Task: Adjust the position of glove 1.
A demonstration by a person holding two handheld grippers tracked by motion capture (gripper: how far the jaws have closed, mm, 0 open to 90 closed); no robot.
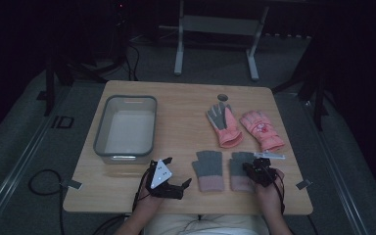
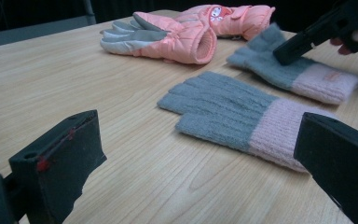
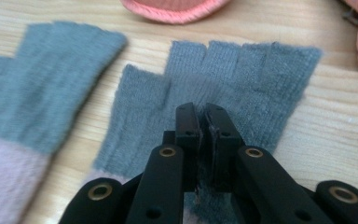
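Note:
Two grey knit fingerless gloves with pink cuffs lie flat at the table's front. My right gripper (image 1: pixel 249 168) is shut on the grey fabric of the right knit glove (image 1: pixel 240 158), its jaws pressed together (image 3: pixel 203 116) over the palm (image 3: pixel 242 74). The left knit glove (image 1: pixel 208 169) lies beside it, untouched (image 3: pixel 28 79). My left gripper (image 1: pixel 176 177) rests low on the table left of that glove, jaws wide open (image 2: pixel 198 140), nothing between them. From there the left knit glove (image 2: pixel 233 114) is just ahead, and the right gripper (image 2: pixel 282 55) presses on the right knit glove (image 2: pixel 307 77).
Two pink padded gloves (image 1: pixel 224 125) (image 1: pixel 262 129) lie behind the knit pair, also in the left gripper view (image 2: pixel 168 37) (image 2: pixel 235 18). A grey see-through bin (image 1: pixel 100 132) stands on the table's left half. A small round hole (image 1: pixel 223 97) sits near the far edge.

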